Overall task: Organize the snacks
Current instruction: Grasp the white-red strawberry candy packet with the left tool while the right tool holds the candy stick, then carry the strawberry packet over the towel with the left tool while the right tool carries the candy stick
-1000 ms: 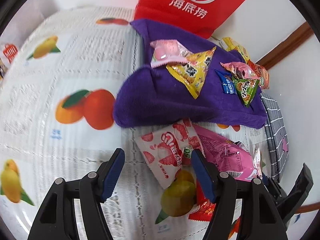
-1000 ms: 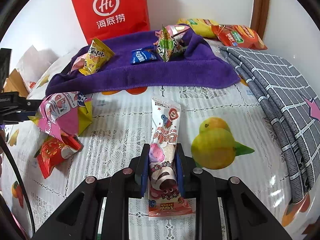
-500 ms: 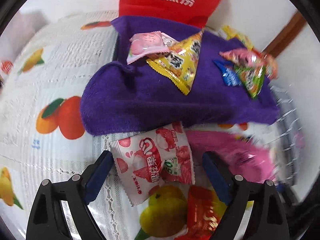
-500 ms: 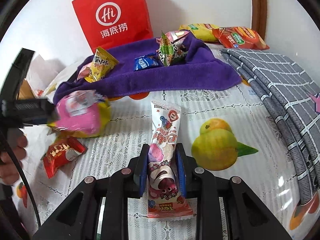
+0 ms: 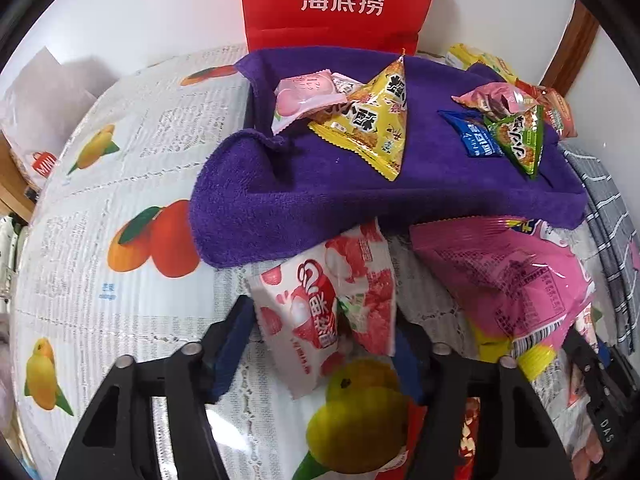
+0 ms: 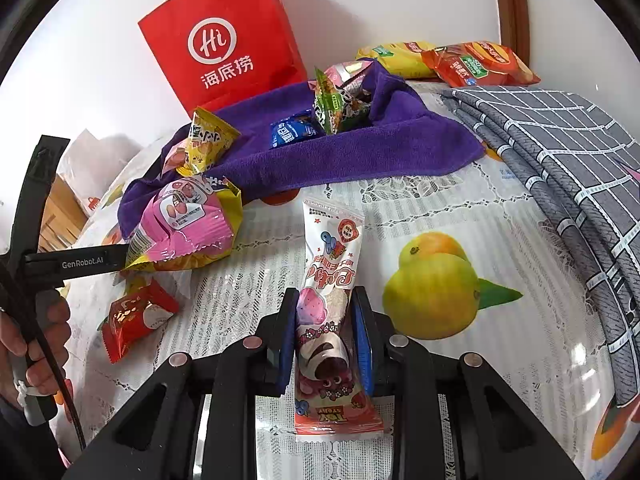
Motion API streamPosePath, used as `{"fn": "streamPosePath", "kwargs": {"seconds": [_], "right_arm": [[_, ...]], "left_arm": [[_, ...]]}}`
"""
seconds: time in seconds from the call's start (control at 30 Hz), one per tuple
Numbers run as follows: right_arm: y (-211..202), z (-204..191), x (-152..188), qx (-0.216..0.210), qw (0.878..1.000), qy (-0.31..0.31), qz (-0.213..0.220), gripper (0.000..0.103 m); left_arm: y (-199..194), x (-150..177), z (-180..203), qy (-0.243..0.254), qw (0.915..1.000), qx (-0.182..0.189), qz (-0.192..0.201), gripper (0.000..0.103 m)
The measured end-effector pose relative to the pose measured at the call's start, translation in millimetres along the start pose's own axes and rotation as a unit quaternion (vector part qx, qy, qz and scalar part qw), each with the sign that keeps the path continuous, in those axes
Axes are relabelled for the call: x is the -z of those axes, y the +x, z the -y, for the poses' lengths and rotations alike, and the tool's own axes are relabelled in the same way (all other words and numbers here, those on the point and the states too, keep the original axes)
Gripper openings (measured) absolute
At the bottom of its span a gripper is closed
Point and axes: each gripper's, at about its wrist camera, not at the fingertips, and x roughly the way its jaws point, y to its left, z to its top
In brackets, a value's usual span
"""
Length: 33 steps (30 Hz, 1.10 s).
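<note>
White walls stand behind a table cloth point(image 6: 460, 208) with fruit pictures. On it lies a purple towel point(image 5: 320, 200) with small snacks on top (a yellow triangle pack point(image 5: 376, 120) is one). A red paper bag point(image 6: 224, 40) leans on the wall. The left gripper point(image 5: 324, 340) is closing its jaws around a red and white snack bag point(image 5: 328, 308), just in front of the towel; the bag looks squeezed. A pink snack bag point(image 5: 508, 280) lies beside it. The right gripper point(image 6: 325, 332) pinches a long bear wrapper point(image 6: 332, 264) that rests on the cloth.
</note>
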Motion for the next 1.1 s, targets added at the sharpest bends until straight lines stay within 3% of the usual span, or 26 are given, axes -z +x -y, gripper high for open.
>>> {"fn": "streamPosePath", "kwargs": {"seconds": [0.1, 0.13, 0.3, 0.63, 1.1], "right_arm": [[-1.4, 3.1, -0.3, -0.006, 1.000, 0.008, -0.001, 0.024], [-1.9, 3.0, -0.5, -0.006, 1.000, 0.007, -0.002, 0.023], [-10.5, 0.0, -1.7, -0.003, 1.000, 0.009, -0.010, 0.022], [-54.7, -18.5, -14.5, 0.000, 1.000, -0.011, 0.023, 0.022], [-117.6, -51.9, -53.9, -0.016, 0.996, -0.042, 0.083, 0.022]], "left_arm": [[-7.2, 3.3, -9.8, -0.018, 0.9994, 0.028, -0.004, 0.045], [-10.1, 4.4, -12.9, -0.023, 0.9988, 0.043, -0.005, 0.029], [-30.2, 9.4, -22.9, -0.027, 0.9982, 0.053, 0.009, 0.028], [-64.1, 19.2, -44.7, -0.046, 0.9948, 0.086, 0.028, 0.028], [-115.4, 4.6, -33.1, -0.040, 0.9878, 0.129, 0.078, 0.028]]}}
